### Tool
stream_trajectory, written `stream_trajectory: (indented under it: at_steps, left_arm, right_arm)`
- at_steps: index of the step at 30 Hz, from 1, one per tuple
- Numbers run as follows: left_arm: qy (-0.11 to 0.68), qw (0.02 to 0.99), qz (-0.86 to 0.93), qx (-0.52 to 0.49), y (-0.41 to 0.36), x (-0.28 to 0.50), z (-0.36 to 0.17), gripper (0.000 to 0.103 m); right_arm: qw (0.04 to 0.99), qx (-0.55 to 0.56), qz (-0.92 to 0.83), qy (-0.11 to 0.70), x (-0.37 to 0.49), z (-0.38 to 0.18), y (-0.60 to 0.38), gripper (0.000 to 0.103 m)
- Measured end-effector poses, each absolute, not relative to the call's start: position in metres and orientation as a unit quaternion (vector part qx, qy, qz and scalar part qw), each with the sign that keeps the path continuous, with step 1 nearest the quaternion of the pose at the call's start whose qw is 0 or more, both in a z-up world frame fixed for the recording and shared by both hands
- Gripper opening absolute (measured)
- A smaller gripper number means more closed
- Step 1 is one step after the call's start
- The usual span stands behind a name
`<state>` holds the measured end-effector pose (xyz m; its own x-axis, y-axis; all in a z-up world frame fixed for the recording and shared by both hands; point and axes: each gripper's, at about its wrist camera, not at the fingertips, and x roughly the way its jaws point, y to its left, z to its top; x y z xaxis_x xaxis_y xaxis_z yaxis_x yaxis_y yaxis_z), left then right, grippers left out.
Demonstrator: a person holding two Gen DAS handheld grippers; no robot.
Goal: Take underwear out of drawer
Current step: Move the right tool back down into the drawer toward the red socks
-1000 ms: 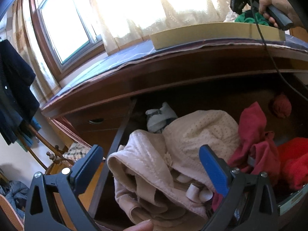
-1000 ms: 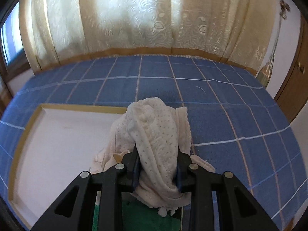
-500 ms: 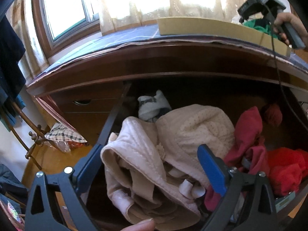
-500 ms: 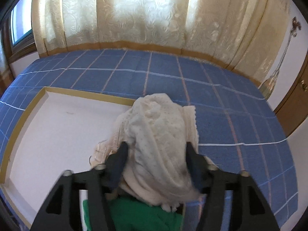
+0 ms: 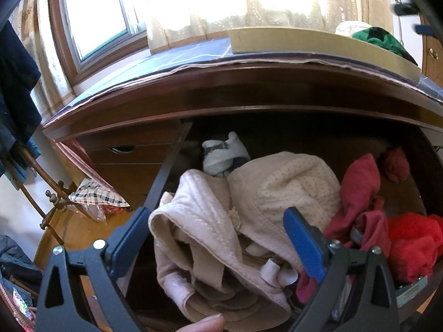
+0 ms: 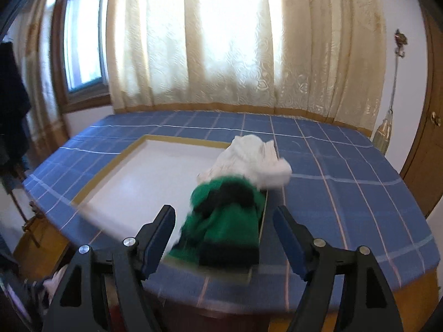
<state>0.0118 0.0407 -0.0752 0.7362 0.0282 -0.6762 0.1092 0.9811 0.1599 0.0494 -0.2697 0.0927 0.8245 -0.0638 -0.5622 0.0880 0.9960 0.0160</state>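
No readable text, label or number shows anywhere

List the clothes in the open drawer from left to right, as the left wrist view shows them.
Beige quilted bra → cream dotted garment → dark red garment → bright red garment. The grey-white sock bundle lies behind the first two, so I leave it out.

A home bedroom: cream curtains [image 6: 221,41] over a window [image 5: 94,13], wooden dresser drawer [image 5: 304,144] holding underclothes.
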Motion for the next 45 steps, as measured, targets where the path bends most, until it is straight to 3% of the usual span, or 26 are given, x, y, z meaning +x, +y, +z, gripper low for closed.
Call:
stream_trajectory:
  at_steps: [16, 26, 45]
  left_arm:
    - [0.346, 0.931, -0.008, 0.115, 0.039, 0.008, -0.074, 0.097]
    - [0.344, 0.932, -0.003, 0.111, 0.040, 0.007, -0.074, 0.097]
    - [0.328, 0.936, -0.006, 0.125, 0.039, 0.002, -0.073, 0.097]
  right_arm:
    - [0.945, 0.157, -0.038, 0.283, -0.106, 0.020, -0.274, 0.075]
    - [0.948, 0.110, -0.090, 0.286, -0.173, 0.057, -0.287, 0.075]
    - [0.864, 0.180, 0.050, 0.467, -0.061, -0.043, -0.261, 0.075]
